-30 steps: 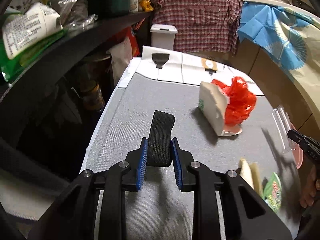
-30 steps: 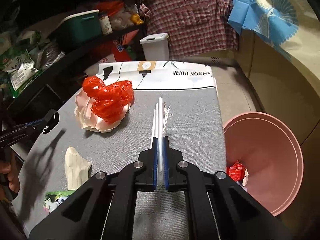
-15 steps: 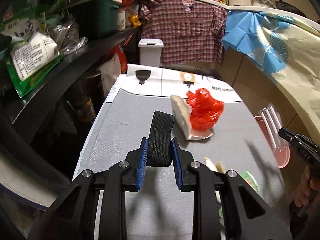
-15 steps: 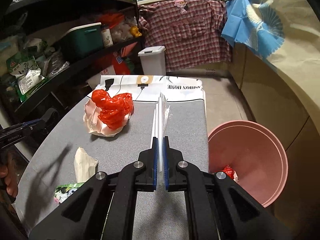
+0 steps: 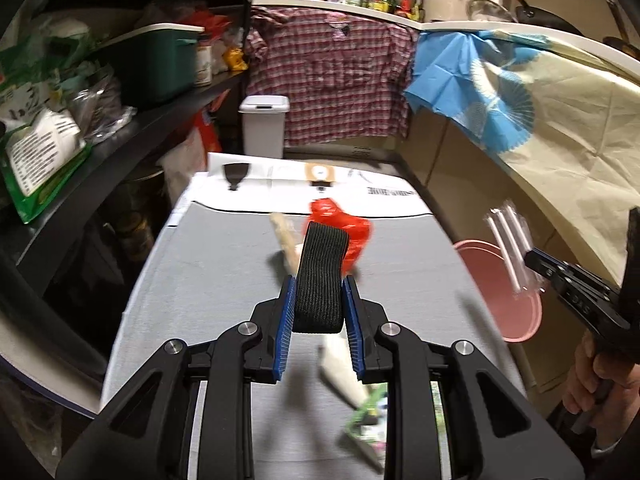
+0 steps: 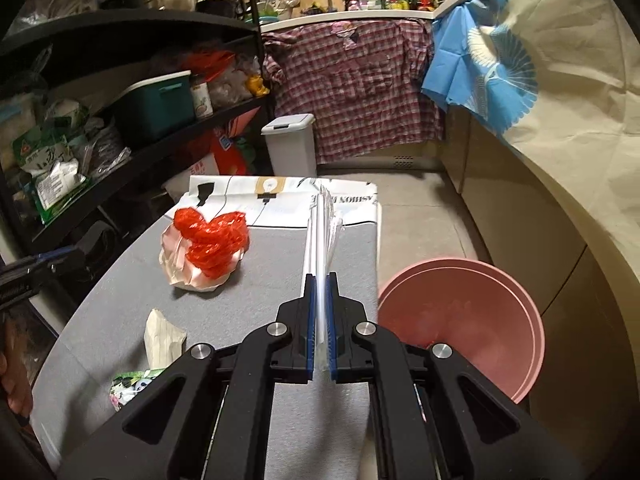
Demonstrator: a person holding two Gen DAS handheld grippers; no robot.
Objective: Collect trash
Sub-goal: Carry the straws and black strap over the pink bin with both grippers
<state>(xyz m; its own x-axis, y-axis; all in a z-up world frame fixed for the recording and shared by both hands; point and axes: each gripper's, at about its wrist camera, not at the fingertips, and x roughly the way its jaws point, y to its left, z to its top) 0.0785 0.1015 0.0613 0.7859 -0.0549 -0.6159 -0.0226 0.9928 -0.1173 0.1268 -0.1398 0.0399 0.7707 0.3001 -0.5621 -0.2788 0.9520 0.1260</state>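
My left gripper [image 5: 319,300] is shut on a black elastic band [image 5: 321,276] and holds it above the grey table [image 5: 224,280]. My right gripper [image 6: 319,300] is shut on a clear plastic wrapper of white straws [image 6: 320,236], held above the table's right edge; it also shows in the left wrist view [image 5: 510,248]. A pink bin [image 6: 472,316] stands on the floor right of the table. On the table lie a red plastic bag on a crumpled paper cup [image 6: 212,248], a crumpled tissue [image 6: 162,334] and a green snack wrapper [image 6: 130,386].
Black shelves [image 6: 132,128] packed with bags and a green box line the left side. A white lidded bin [image 6: 290,144] and a plaid shirt [image 6: 352,80] are at the far end. A cloth-draped counter [image 6: 560,140] runs along the right.
Both grippers have risen higher above the table, each keeping its hold. The left gripper has swung to the right, so the band now overlaps the red bag in its view.
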